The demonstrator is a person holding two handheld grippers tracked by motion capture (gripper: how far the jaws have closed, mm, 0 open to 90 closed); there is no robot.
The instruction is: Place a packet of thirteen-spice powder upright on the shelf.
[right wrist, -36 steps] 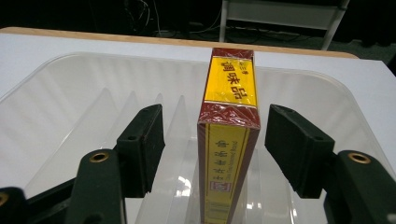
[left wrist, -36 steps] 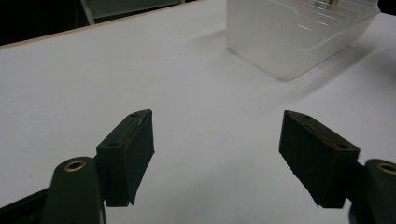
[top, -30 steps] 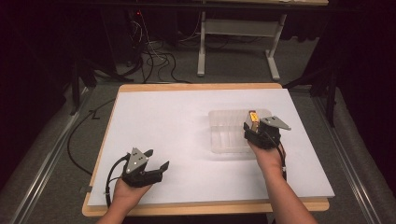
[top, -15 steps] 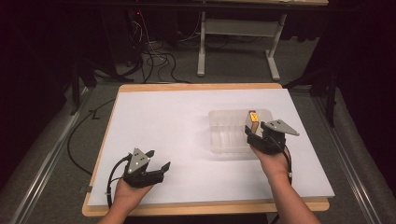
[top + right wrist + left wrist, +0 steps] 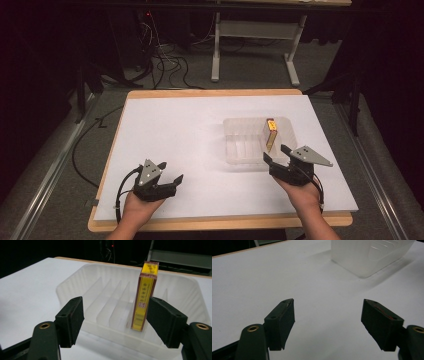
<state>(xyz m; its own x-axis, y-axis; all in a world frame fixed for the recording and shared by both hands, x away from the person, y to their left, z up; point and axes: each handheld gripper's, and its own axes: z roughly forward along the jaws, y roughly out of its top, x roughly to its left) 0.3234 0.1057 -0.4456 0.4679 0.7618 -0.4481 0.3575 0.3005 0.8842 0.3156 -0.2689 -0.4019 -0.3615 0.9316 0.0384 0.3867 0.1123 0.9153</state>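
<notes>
A clear plastic tray (image 5: 235, 124) with divider ribs sits right of centre on the white sheet. A tall yellow and red box (image 5: 271, 131) stands upright in the tray's right part. My right gripper (image 5: 274, 152) hovers just outside the tray's near wall, facing it. Its jaws have just been opening and nothing is between them. In the right gripper view the box (image 5: 145, 295) stands beyond the pads, inside the tray (image 5: 87, 266). My left gripper (image 5: 171, 171) rests near the front left of the sheet, open and empty. The left gripper view has the open gripper (image 5: 328, 306) over bare sheet, with the tray (image 5: 367, 255) far off.
The white sheet (image 5: 180, 130) covers a wooden board (image 5: 210, 93) whose edge shows all round. Black cables (image 5: 87, 145) run along the floor at the left. A white table frame (image 5: 216, 55) stands on the floor behind the board.
My right gripper has drawn back from the box toward the near edge, and the box stays standing in the tray. The left gripper has not moved.
</notes>
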